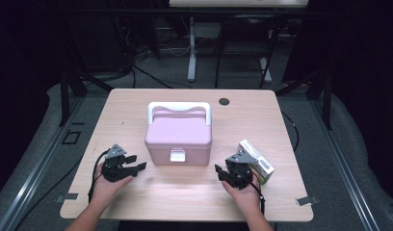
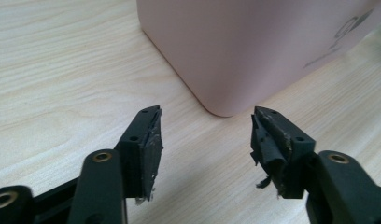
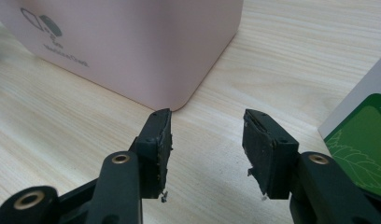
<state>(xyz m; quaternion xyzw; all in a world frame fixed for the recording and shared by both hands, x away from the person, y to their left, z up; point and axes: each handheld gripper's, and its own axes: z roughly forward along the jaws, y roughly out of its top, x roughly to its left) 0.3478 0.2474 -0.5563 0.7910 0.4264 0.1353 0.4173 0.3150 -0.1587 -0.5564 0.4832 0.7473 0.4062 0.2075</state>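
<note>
Both grippers, left (image 2: 206, 122) and right (image 3: 207, 125), agape and empty beside the pink box (image 1: 178, 135); its print perhaps cropped.

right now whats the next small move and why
Probably ease the left hand-held gripper toward the white latch on the closed pink plastic box: both hand-held grippers are open and empty, flanking its front corners.

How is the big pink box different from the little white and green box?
The pink plastic box with a white handle is much bigger than the small white and green cardboard box. The pink one sits mid-table, square to its edges; the small one lies askew beside the right tool. Both rest on the wooden table.
</note>
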